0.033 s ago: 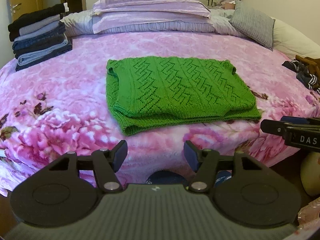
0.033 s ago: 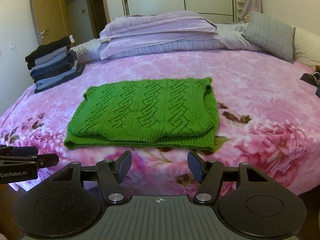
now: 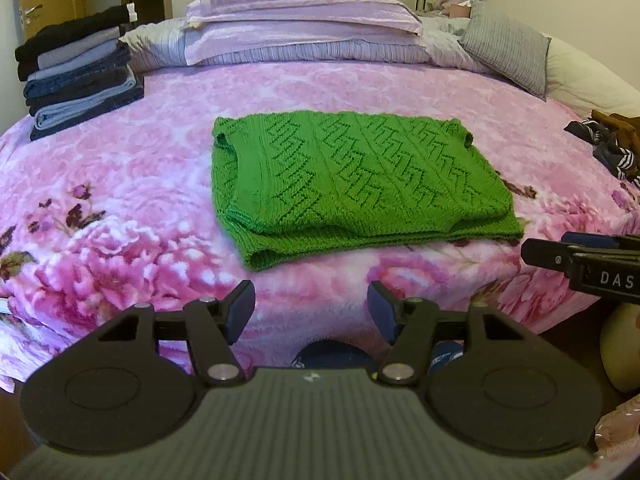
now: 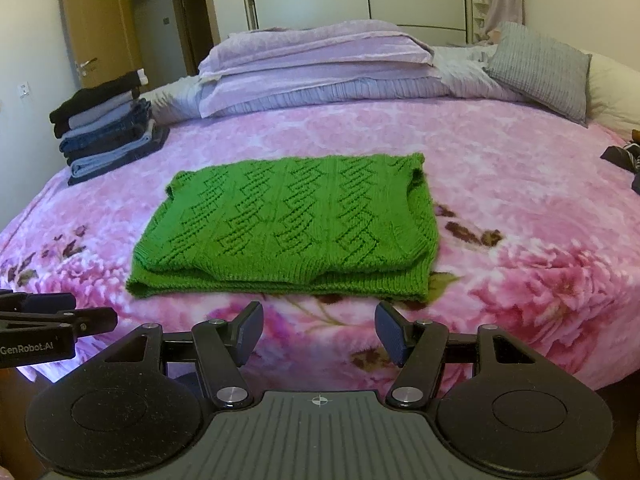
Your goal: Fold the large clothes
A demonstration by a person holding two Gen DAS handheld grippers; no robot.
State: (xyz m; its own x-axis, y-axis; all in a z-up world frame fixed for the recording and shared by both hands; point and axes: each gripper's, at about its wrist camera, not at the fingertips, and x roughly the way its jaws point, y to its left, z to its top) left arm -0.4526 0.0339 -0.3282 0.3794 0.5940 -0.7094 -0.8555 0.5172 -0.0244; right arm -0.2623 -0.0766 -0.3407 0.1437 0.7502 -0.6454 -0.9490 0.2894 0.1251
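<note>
A green knitted sweater (image 3: pixel 352 184) (image 4: pixel 288 224) lies folded into a flat rectangle on the pink floral blanket (image 3: pixel 120 200) (image 4: pixel 520 208), near the bed's front edge. My left gripper (image 3: pixel 312 306) hovers open just short of the sweater's near hem, holding nothing. My right gripper (image 4: pixel 320 330) is likewise open and empty, in front of the hem's right half. Each gripper appears side-on in the other's view: the right gripper (image 3: pixel 560 256) at the right edge, the left gripper (image 4: pixel 60 316) at the left edge. Neither touches the sweater.
A stack of folded dark and blue clothes (image 3: pixel 76 68) (image 4: pixel 104 128) stands at the bed's far left. Lilac pillows (image 3: pixel 304 20) and a grey cushion (image 3: pixel 508 48) line the head. A heap of loose clothes (image 3: pixel 608 144) lies at the right edge.
</note>
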